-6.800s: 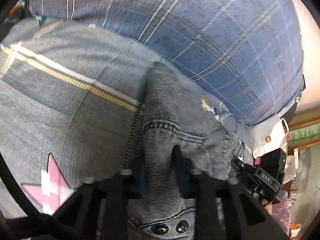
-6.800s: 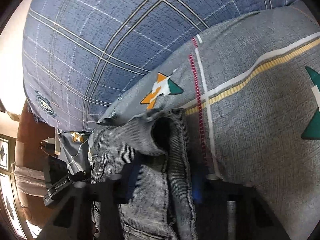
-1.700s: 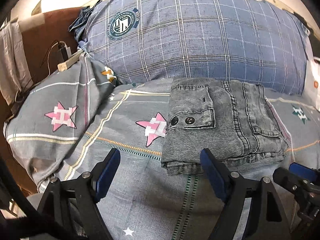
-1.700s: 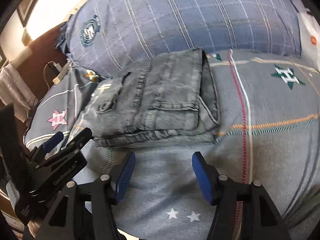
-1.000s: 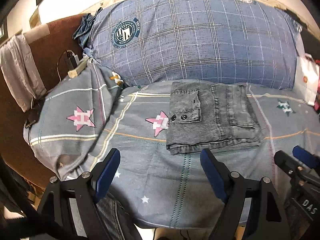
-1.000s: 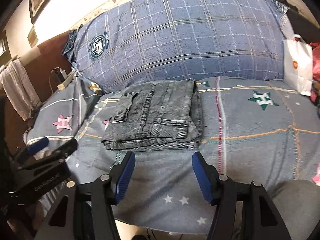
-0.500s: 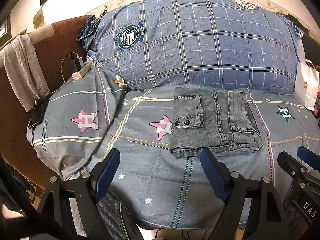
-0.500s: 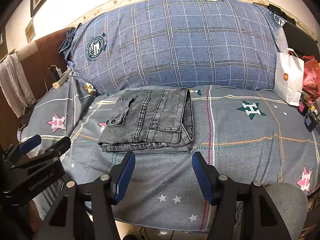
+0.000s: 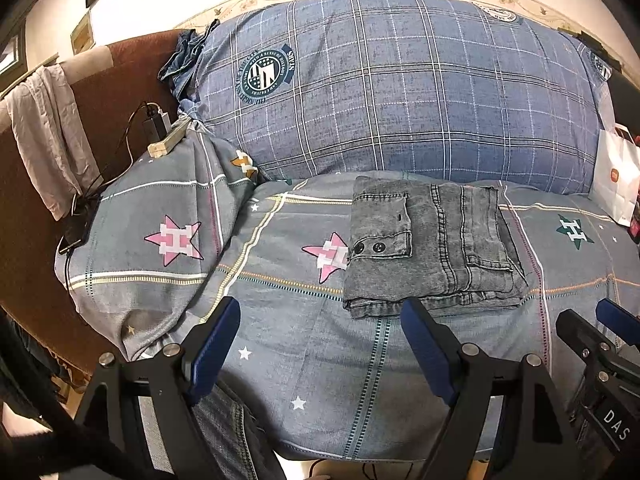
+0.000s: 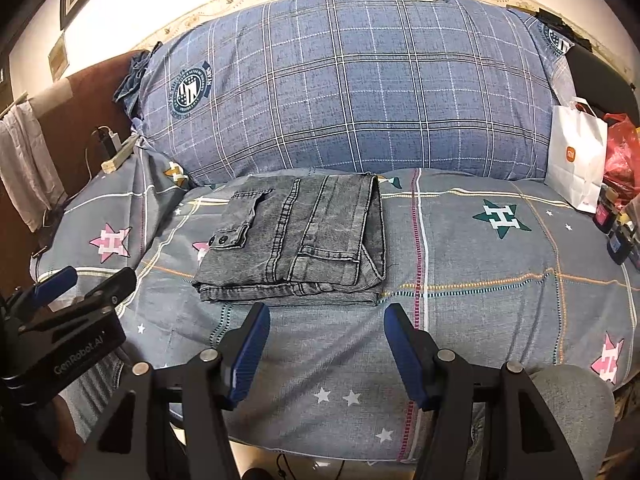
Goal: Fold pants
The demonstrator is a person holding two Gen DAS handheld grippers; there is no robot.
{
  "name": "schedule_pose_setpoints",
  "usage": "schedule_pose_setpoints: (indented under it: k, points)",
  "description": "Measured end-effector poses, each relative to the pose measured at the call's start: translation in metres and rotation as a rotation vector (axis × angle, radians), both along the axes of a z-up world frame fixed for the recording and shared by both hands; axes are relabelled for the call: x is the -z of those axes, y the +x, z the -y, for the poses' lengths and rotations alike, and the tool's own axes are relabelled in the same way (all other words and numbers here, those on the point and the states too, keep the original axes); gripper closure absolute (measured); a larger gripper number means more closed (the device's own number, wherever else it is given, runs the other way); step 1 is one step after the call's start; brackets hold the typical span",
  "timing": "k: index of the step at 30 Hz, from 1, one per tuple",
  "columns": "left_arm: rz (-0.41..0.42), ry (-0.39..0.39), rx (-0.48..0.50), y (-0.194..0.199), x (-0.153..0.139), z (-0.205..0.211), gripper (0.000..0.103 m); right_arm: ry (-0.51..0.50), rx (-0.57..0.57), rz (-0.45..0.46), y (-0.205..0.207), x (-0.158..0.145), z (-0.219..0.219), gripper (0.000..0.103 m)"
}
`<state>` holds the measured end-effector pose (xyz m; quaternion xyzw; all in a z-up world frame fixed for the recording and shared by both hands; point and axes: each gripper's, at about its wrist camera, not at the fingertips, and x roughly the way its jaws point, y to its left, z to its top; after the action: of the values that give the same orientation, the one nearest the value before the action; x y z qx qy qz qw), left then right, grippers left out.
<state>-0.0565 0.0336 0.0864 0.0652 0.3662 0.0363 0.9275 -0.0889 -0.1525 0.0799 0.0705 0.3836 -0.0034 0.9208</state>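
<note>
Pants [image 10: 294, 240] are lying folded at frame centre; we are holding left gripper [image 9: 320, 344] and right gripper [image 10: 324, 344] agape, empty. Nudging could be undoing folds.

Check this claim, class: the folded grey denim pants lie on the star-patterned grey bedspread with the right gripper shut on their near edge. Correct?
Not quite. The folded grey denim pants do lie on the star-patterned grey bedspread, but the right gripper is open and clear of them, as the right wrist view shows.

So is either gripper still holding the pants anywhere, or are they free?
Nothing is held. The left gripper and right gripper are both open and empty, short of the folded pants, which lie alone on the bed cover.
</note>
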Motion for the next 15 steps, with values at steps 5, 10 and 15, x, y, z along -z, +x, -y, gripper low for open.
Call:
schedule_pose_setpoints:
  k: [5,10,15]
  points:
    - [0.009,0.006,0.008,-0.0010,-0.0017,0.0017,0.020,0.000,0.000,-0.001,-0.0004,-0.0002,-0.0009,0.040]
    - [0.007,0.010,0.007,-0.0017,-0.0016,0.0019,0.020,-0.003,-0.001,0.001,-0.0009,-0.0011,-0.0005,0.040]
    - [0.004,0.007,0.005,-0.0011,-0.0015,0.0005,0.020,-0.005,-0.004,-0.002,0.0005,-0.0011,-0.0005,0.040]
